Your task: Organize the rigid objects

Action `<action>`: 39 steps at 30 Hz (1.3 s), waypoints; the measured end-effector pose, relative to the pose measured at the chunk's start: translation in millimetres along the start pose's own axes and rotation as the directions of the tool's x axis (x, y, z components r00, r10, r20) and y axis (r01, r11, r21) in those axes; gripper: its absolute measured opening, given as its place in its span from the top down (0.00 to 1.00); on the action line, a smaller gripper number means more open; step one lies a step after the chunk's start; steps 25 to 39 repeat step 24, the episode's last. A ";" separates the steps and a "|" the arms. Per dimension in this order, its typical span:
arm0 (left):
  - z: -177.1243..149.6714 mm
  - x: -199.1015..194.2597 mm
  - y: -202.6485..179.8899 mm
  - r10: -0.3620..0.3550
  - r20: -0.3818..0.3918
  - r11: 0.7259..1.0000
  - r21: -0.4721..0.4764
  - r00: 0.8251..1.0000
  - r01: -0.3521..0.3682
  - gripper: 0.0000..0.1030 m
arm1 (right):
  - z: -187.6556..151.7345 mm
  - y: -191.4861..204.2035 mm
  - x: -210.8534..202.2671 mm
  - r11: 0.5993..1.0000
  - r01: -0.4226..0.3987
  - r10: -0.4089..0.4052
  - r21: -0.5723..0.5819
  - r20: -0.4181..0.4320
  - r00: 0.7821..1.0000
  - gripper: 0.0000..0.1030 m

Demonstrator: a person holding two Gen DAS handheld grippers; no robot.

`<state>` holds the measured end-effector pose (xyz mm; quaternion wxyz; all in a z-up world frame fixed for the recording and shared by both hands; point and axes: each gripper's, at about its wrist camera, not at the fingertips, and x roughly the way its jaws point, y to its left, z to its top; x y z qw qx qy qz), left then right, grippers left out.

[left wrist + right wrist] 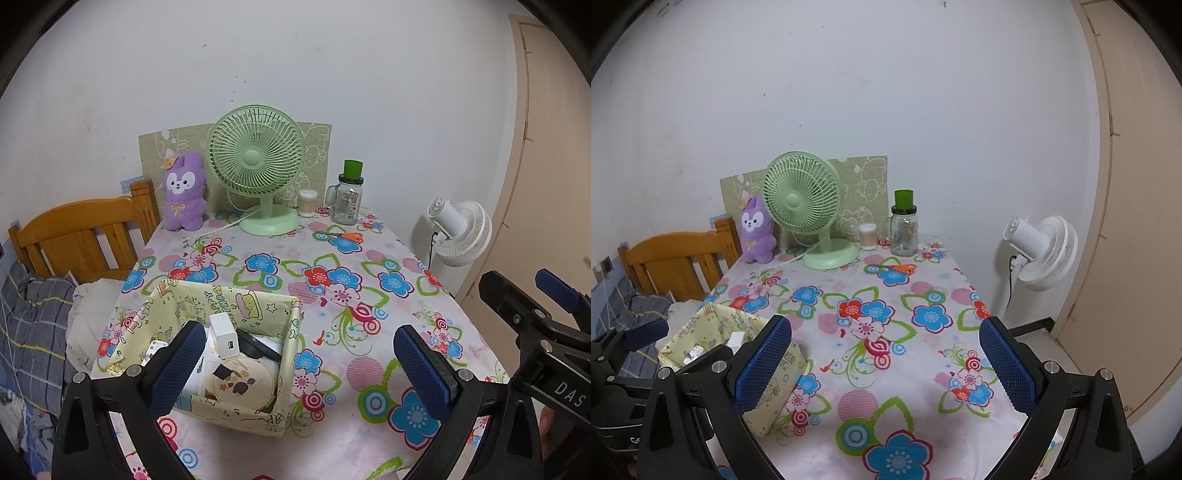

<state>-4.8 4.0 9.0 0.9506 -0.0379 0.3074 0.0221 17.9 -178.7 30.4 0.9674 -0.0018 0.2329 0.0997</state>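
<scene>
One round patterned tin [242, 384] in the yellow box [282, 384], left view only.

A plain white wall [886, 92] is seen behind a table covered by a flowered cloth [886, 332], flanked by a wooden slatted headboard [679, 258], a white standing fan [1045, 251] and a beige door [1137, 221].

Tablecloth [258, 240]: white ground, printed with blue, red and pink flowers and green leaves. Box [255, 302]: pale yellow with cartoon drawings; charger [225, 336] inside white. Desk fan [256, 155] mint green, plush toy [183, 192] purple with white face, scissors [343, 236] orange-handled, jar [346, 199] clear with green lid, gripper pads [177, 365] blue, dimpled.
</scene>
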 end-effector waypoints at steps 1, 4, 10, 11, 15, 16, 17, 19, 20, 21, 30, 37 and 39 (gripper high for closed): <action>0.0 0.0 0.0 0.000 -0.001 1.000 0.000 1.000 0.000 0.00 | 0.0 0.5 0.0 1.000 0.001 -0.001 0.001 -0.001 1.000 0.00; -0.1 0.5 0.0 0.002 0.000 1.000 0.000 1.000 -0.002 0.00 | 0.2 1.4 0.9 1.000 0.002 -0.002 -0.001 -0.002 1.000 0.00; -0.9 2.7 0.0 0.007 0.002 1.000 0.000 1.000 -0.007 0.00 | 0.4 1.4 3.5 1.000 0.001 -0.001 0.003 -0.008 1.000 0.00; -0.9 2.7 0.1 0.007 0.001 1.000 -0.001 1.000 -0.007 0.00 | 0.3 1.6 3.2 1.000 0.003 -0.003 0.002 -0.007 1.000 0.00; -0.8 2.5 0.2 0.007 0.002 1.000 -0.001 1.000 -0.007 0.00 | -0.2 1.2 4.2 1.000 0.002 -0.002 0.001 -0.006 1.000 0.00; -0.6 2.7 0.0 0.008 0.003 1.000 0.000 1.000 -0.008 0.00 | -0.3 1.4 3.9 1.000 0.001 -0.001 0.001 -0.006 1.000 0.00; -0.4 3.2 0.0 0.009 0.003 1.000 0.000 1.000 -0.009 0.00 | -0.3 1.6 3.8 1.000 0.001 -0.001 0.001 -0.005 1.000 0.00; 0.1 4.3 0.3 0.010 0.004 1.000 -0.001 1.000 -0.010 0.00 | -0.4 1.6 4.9 1.000 0.001 -0.001 -0.001 -0.004 1.000 0.00; 0.1 4.6 0.3 0.010 0.004 1.000 -0.002 1.000 -0.010 0.00 | -0.5 1.5 4.7 1.000 0.002 -0.002 0.000 -0.004 1.000 0.00; 0.1 4.6 0.4 0.009 0.004 1.000 -0.002 1.000 -0.009 0.00 | -0.5 1.8 4.5 1.000 0.002 -0.002 0.001 -0.005 1.000 0.00; 0.2 4.5 0.5 0.011 0.004 1.000 -0.002 1.000 -0.011 0.00 | -0.6 1.3 5.9 1.000 0.001 -0.001 0.002 -0.004 1.000 0.00; 0.2 4.5 0.5 0.011 0.004 1.000 -0.002 1.000 -0.011 0.00 | -0.6 1.3 5.9 1.000 0.001 -0.001 0.002 -0.004 1.000 0.00; 0.2 4.5 0.5 0.011 0.004 1.000 -0.002 1.000 -0.011 0.00 | -0.6 1.3 5.9 1.000 0.001 -0.001 0.002 -0.004 1.000 0.00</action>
